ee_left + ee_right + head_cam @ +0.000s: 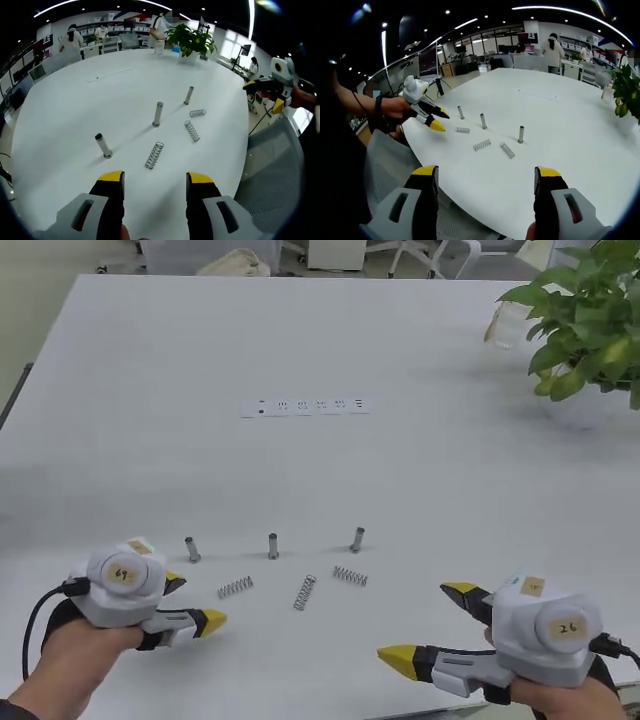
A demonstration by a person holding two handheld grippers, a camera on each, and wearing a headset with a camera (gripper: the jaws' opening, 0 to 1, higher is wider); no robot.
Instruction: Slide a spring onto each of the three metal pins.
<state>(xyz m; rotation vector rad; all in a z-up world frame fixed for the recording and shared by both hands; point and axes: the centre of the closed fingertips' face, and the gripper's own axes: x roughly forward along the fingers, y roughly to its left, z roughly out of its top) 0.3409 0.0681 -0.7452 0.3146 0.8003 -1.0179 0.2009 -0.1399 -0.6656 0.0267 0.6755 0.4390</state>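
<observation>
Three pins point(273, 546) stand upright in a row on the bench point(400, 350). Three springs point(304, 592) lie loose just nearer, one before each. The left tool point(197, 600) and right tool point(428, 622) flank them, both released and empty, seemingly poised to pick.

The white left gripper point(197, 600), marked 69, and right gripper point(425, 623), marked 26, have black yellow-tipped jaws.

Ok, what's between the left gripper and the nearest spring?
Nothing: the left gripper view shows bare table from the left gripper to that spring.
</observation>
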